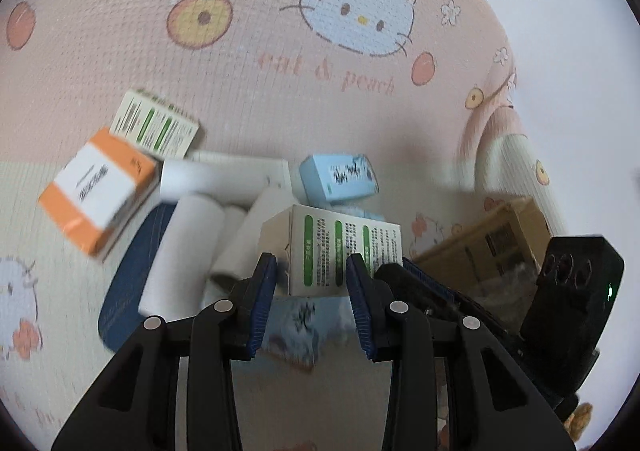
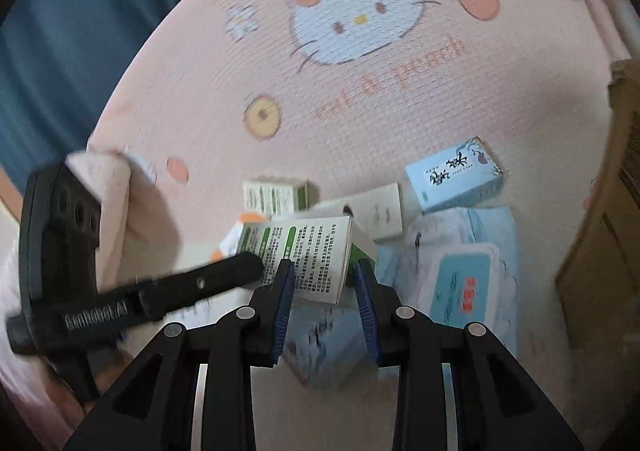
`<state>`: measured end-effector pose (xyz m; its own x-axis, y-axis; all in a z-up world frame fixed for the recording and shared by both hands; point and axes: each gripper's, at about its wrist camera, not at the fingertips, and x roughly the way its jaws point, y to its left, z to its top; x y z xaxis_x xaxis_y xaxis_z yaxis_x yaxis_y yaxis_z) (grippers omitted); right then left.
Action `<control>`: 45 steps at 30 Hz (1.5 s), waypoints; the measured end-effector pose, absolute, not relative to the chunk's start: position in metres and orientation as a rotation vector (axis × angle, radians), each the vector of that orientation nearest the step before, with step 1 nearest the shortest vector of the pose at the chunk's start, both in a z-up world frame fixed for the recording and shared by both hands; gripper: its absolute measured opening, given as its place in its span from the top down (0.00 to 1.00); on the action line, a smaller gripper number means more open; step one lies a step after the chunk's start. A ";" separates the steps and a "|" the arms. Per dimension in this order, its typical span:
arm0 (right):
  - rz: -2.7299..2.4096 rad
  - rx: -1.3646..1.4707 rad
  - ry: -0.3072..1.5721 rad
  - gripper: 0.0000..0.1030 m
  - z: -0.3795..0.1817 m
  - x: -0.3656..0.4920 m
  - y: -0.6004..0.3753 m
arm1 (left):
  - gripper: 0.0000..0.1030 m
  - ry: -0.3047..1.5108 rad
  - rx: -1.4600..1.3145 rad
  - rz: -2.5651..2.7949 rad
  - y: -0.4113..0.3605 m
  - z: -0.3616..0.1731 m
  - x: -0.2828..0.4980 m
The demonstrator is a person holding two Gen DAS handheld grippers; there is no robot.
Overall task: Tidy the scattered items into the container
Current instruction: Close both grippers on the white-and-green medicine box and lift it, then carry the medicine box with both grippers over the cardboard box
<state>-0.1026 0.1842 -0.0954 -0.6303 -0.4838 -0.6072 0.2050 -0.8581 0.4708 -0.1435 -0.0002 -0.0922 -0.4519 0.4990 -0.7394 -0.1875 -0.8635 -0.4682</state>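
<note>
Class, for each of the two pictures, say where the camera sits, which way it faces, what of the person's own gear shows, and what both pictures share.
Left wrist: on the left gripper, facing down along its fingers at the box pile on the pink mat; shows the right gripper.
Right wrist: on the right gripper, facing down at the pile and carton; shows the left gripper.
Shared: a green-white box between both pairs of jaws, mat, blue box.

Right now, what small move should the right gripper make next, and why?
Probably swing the right gripper rightward toward the cardboard carton: its pads appear to clamp the green-and-white box, and the carton stands just to that side.
</note>
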 end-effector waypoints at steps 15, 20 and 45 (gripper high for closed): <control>-2.421 1.028 -0.394 0.71 -0.115 -0.067 0.192 | 0.62 -0.367 -1.453 2.254 0.001 -0.111 -0.128; -2.508 0.977 -0.183 0.39 -0.115 -0.053 0.183 | 0.51 -0.321 -1.407 2.277 -0.006 -0.099 -0.127; -2.639 0.836 0.209 0.40 -0.137 -0.062 0.138 | 0.47 -0.275 -1.445 2.093 0.013 -0.119 -0.155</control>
